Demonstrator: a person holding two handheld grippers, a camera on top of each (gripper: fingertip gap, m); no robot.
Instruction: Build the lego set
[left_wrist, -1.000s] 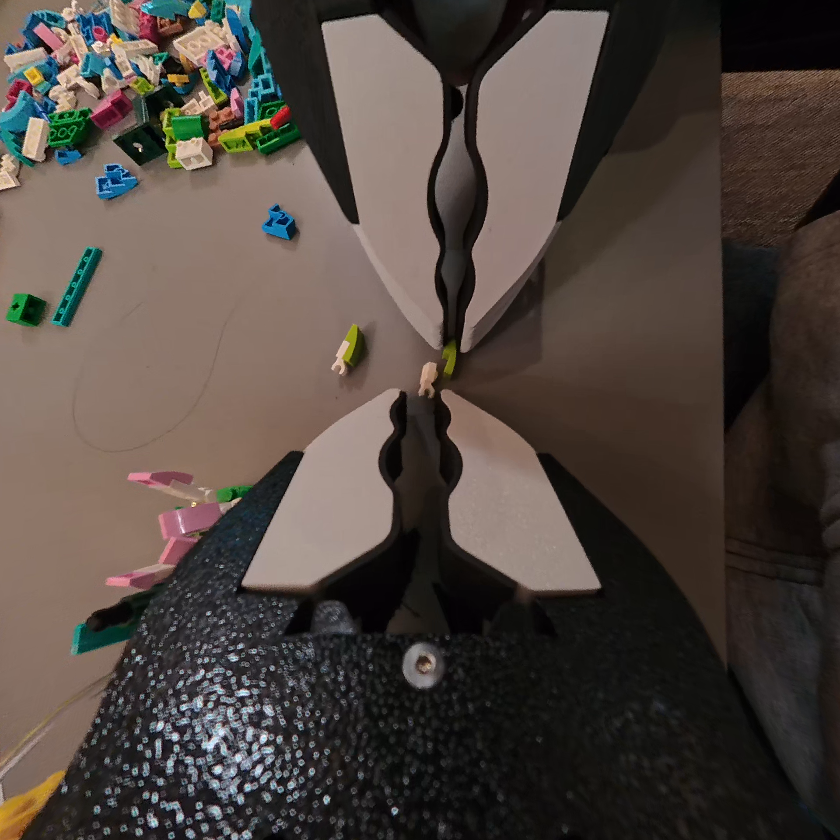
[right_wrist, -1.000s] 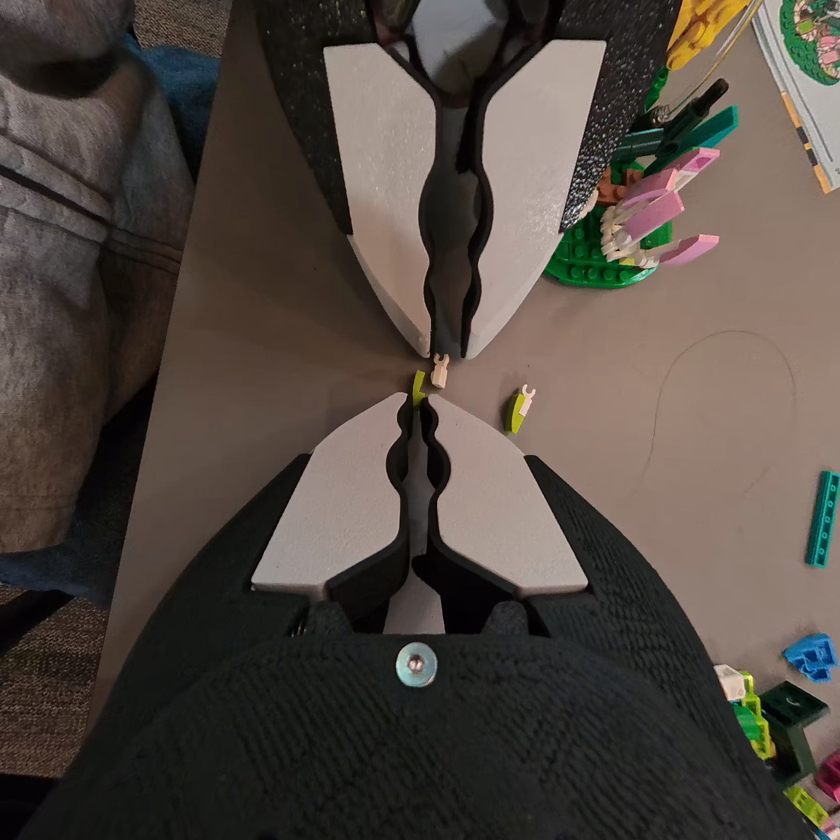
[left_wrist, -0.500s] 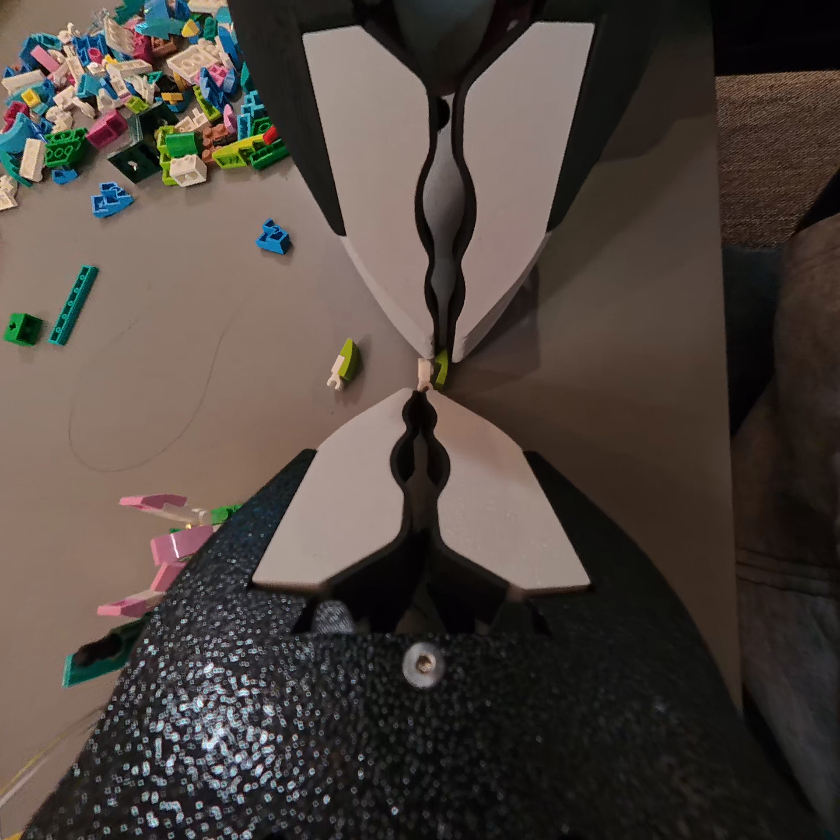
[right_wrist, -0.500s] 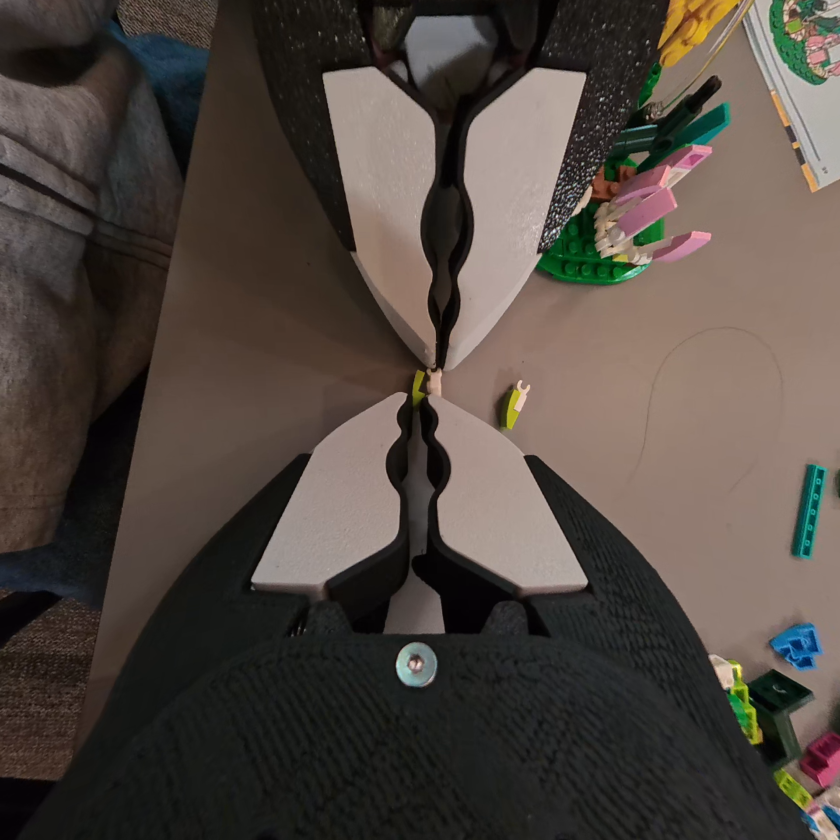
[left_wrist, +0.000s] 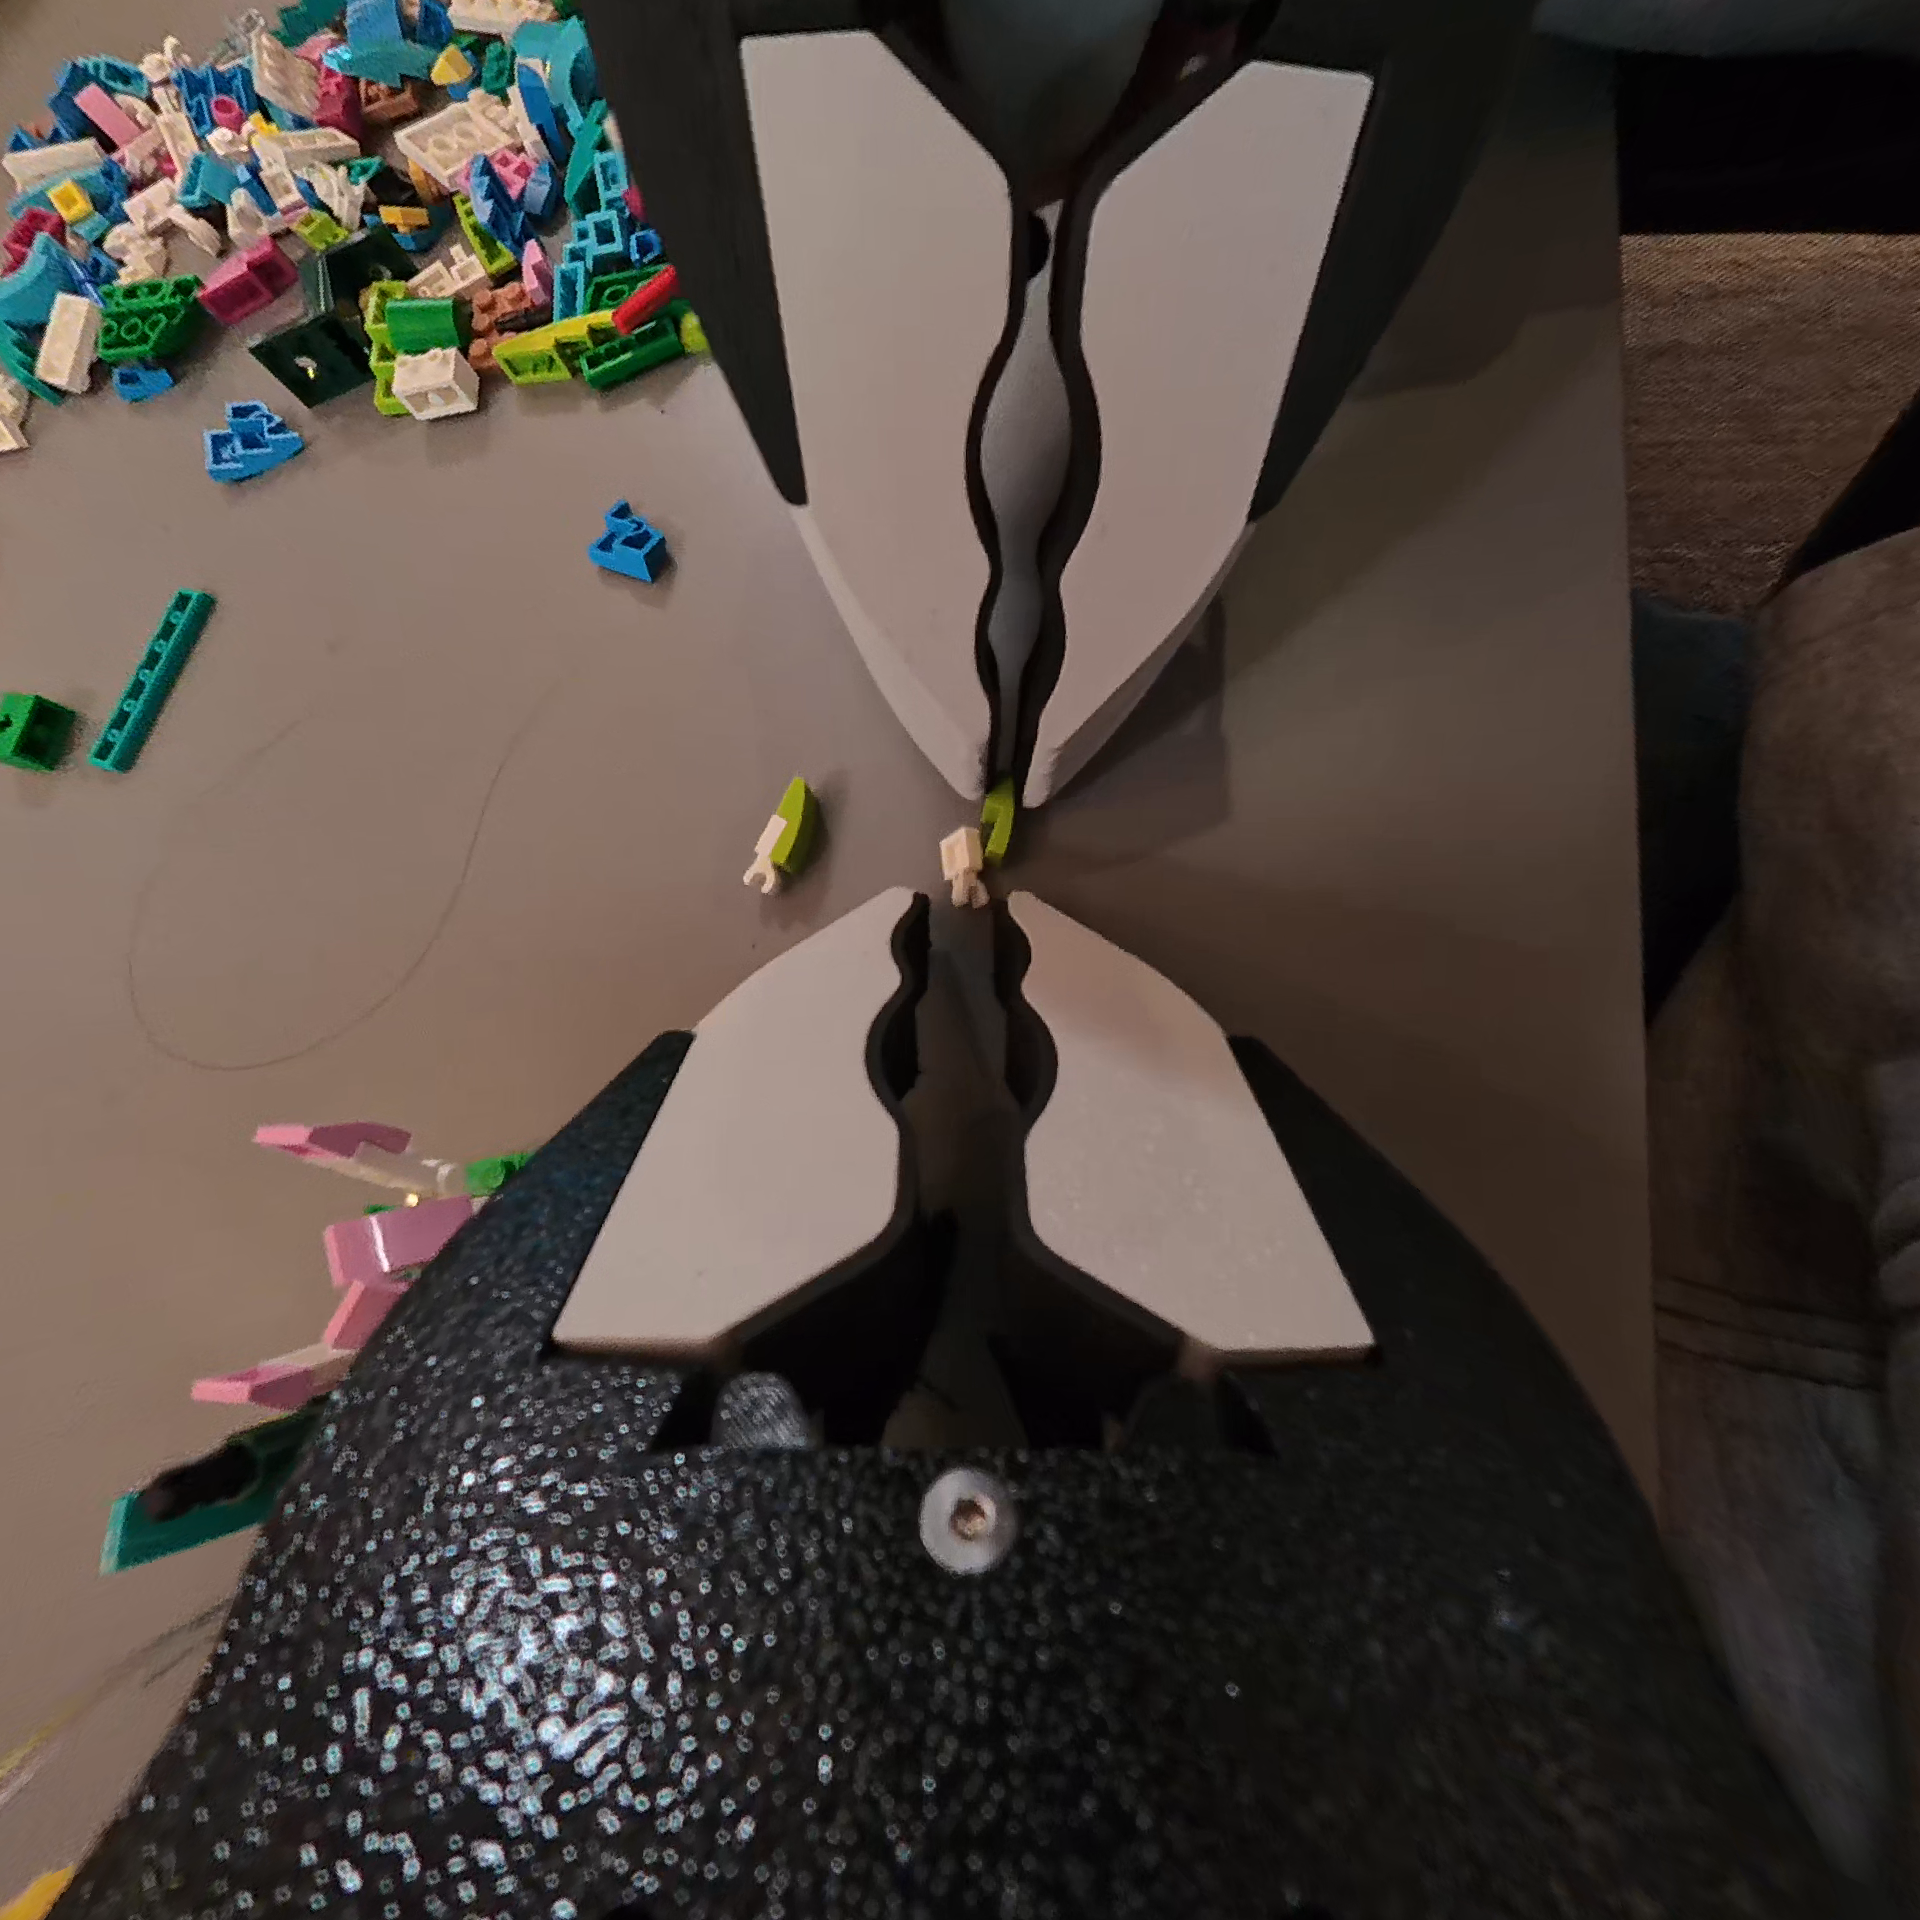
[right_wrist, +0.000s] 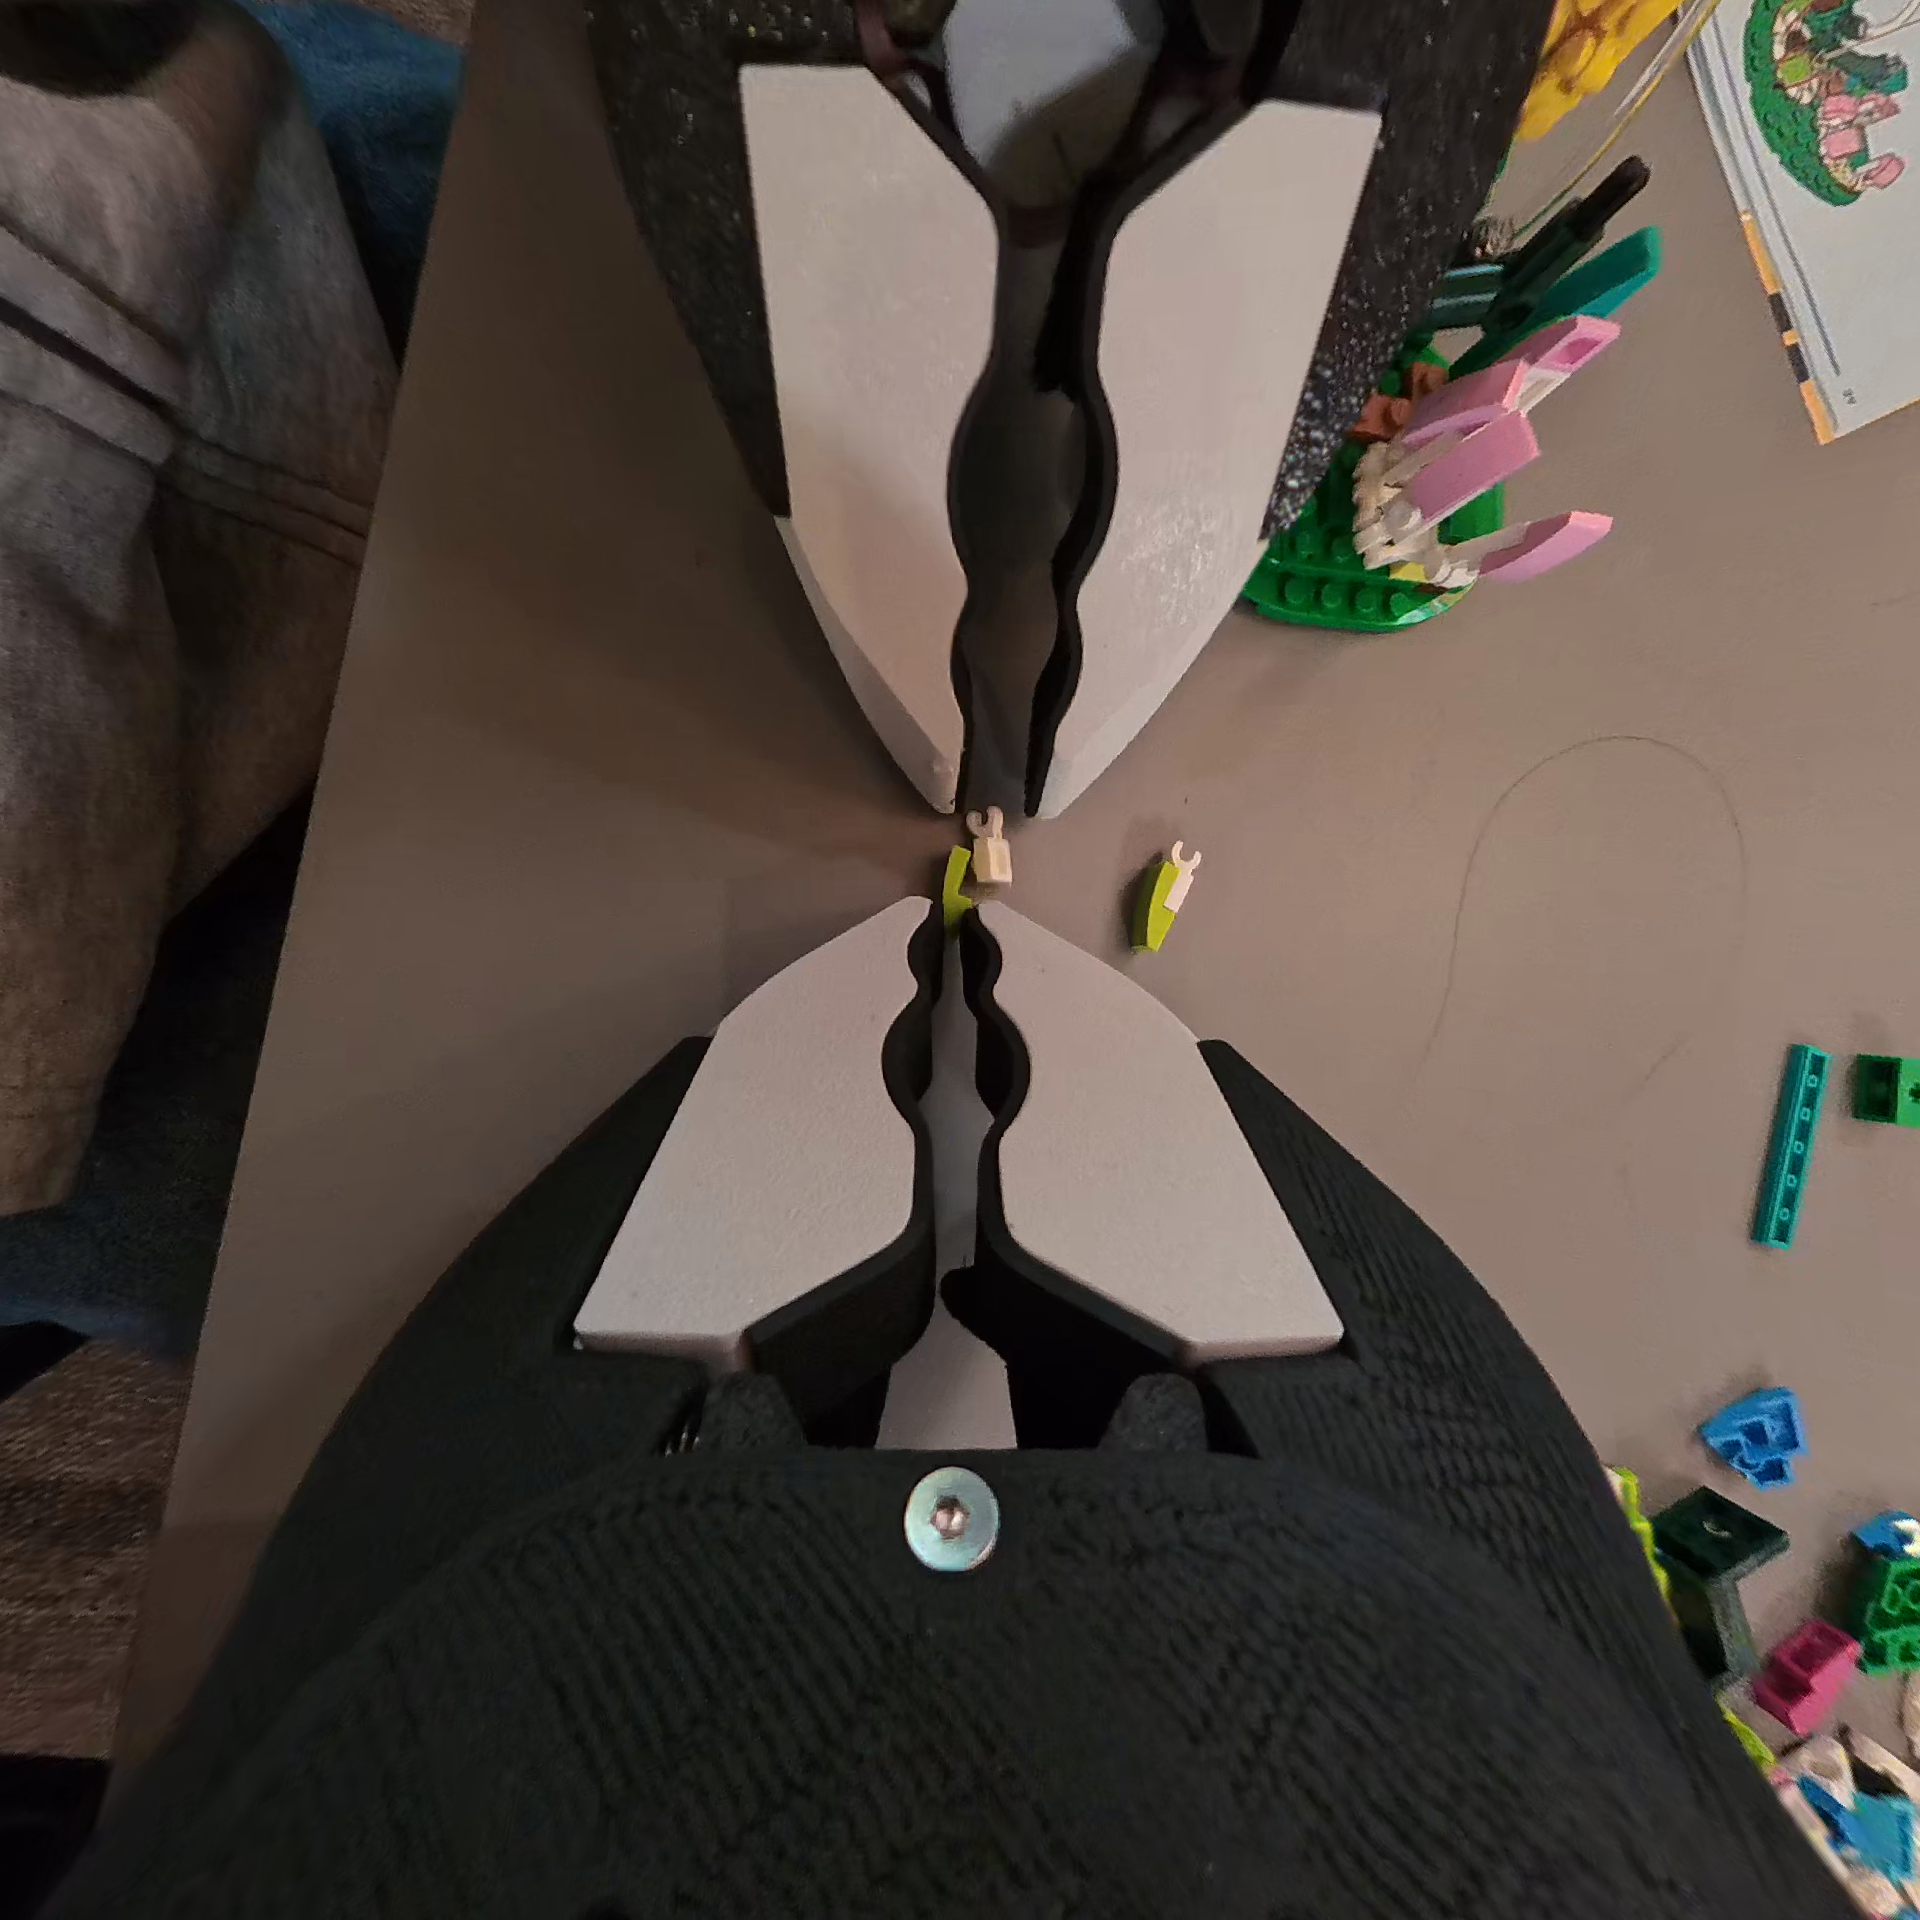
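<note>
My two grippers meet tip to tip above the grey table. My right gripper is shut on a small lime green curved piece. A white clip piece sits against that lime piece's side and appears joined to it. My left gripper is open by a narrow gap. The white clip ends just at its fingertips, and the fingers do not squeeze it. In the left wrist view the right gripper comes from the top with the lime piece.
A second lime piece with a white clip lies on the table beside the tips. A flower model with pink petals stands on a green base. A brick pile, a teal strip, a booklet and a person's grey clothing are also in view. Left and right tips are no more than a few centimetres apart.
My left gripper closed on the white clip and pressed it against the lime piece, then opened and drew back slightly. The clip stays on the lime piece in my right gripper.
</note>
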